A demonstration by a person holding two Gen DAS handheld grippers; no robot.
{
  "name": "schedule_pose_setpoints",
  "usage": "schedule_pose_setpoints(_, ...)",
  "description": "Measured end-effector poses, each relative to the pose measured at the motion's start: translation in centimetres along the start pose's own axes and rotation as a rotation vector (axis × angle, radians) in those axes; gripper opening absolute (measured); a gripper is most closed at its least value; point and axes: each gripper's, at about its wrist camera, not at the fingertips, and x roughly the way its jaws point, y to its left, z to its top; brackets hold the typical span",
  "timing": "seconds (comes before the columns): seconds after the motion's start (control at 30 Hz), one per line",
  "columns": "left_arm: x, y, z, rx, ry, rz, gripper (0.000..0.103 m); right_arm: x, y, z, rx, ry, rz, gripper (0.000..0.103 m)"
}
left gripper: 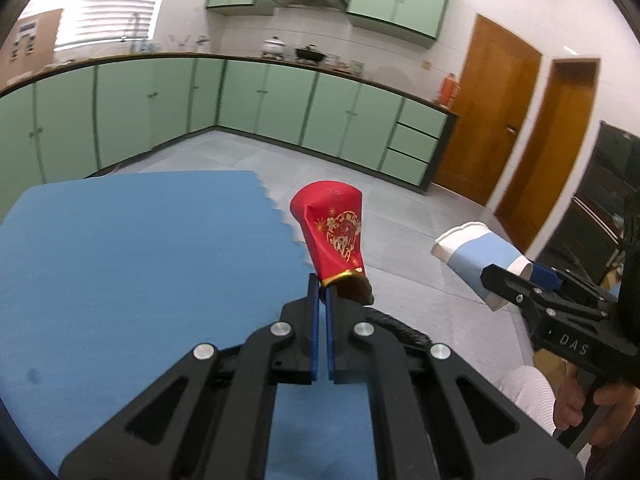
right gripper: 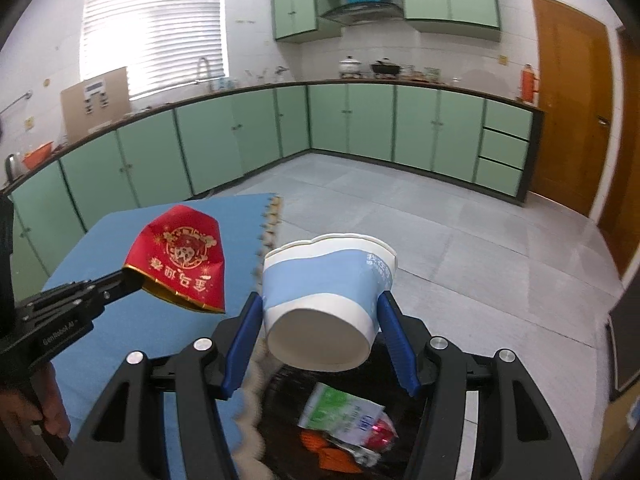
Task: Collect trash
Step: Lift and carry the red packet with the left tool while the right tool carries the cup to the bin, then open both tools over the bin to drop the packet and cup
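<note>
My left gripper (left gripper: 322, 286) is shut on the gold rim of a crumpled red paper cup (left gripper: 332, 236) with gold print, held above the edge of the blue foam mat (left gripper: 140, 264). The same red cup (right gripper: 180, 260) and left gripper (right gripper: 130, 278) show at the left of the right wrist view. My right gripper (right gripper: 320, 320) is shut on a squashed blue-and-white paper cup (right gripper: 326, 292), its blue pads pressing both sides. This cup (left gripper: 476, 258) and the right gripper (left gripper: 516, 276) appear at the right of the left wrist view. Below it is a dark bin (right gripper: 288, 384) holding wrappers (right gripper: 344, 420).
Grey tiled floor (right gripper: 460, 236) lies beyond the mat. Green cabinets (right gripper: 352, 120) line the far walls, with wooden doors (right gripper: 576, 100) at the right. A person's hand (left gripper: 576, 408) holds the right gripper's handle. A dark object (left gripper: 600, 208) stands at the far right.
</note>
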Motion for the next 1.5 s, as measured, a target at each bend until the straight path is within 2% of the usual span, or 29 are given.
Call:
schedule_pose_setpoints(0.3,4.0,-5.9,-1.8,0.061,0.052,-0.079,0.001,-1.1,-5.5,-1.9,0.053,0.011,-0.081,0.058)
schedule_pose_setpoints(0.5,6.7,-7.0,-3.0,0.072,0.114,-0.097,0.002,-0.7,-7.6,-3.0,0.079,0.03,-0.1,0.058)
schedule_pose_setpoints(0.6,8.0,-7.2,-3.3,0.065,0.153,-0.106,0.014,-0.2,-8.3,-3.4,0.098,0.046,-0.103,0.058)
schedule_pose_setpoints(0.63,8.4,-7.1,-3.3,0.065,0.162,-0.106,0.026,-0.2,-8.5,-3.6,0.101,0.049,-0.103,0.058)
schedule_pose_setpoints(0.67,8.7,-7.2,-3.2,0.064,0.165,-0.106,0.032,0.1,-8.8,-3.9,0.106,0.056,-0.103,0.058)
schedule_pose_setpoints(0.8,8.9,-6.8,-3.6,0.064,0.176,-0.101,0.036,2.1,-9.1,-4.5,0.101,0.112,-0.082,0.062)
schedule_pose_setpoints(0.87,9.2,-6.9,-3.3,0.057,0.178,-0.097,0.036,2.7,-9.2,-4.8,0.11,0.132,-0.09,0.069)
schedule_pose_setpoints(0.93,9.0,-6.6,-3.2,0.053,0.174,-0.088,0.038,3.0,-9.1,-5.0,0.116,0.135,-0.083,0.069)
schedule_pose_setpoints(1.1,8.1,-6.0,-2.4,0.043,0.148,-0.061,0.047,2.5,-8.5,-5.0,0.103,0.125,-0.087,0.07)
schedule_pose_setpoints(1.17,7.6,-6.0,-2.2,0.039,0.135,-0.055,0.054,2.0,-8.3,-4.6,0.102,0.118,-0.092,0.078)
schedule_pose_setpoints(1.37,4.8,-5.7,-0.5,0.042,0.08,-0.03,0.072,-0.2,-7.6,-3.4,0.09,0.072,-0.099,0.094)
schedule_pose_setpoints(1.5,2.6,-5.5,0.4,0.042,0.04,-0.01,0.08,-1.9,-7.3,-2.6,0.102,0.04,-0.089,0.097)
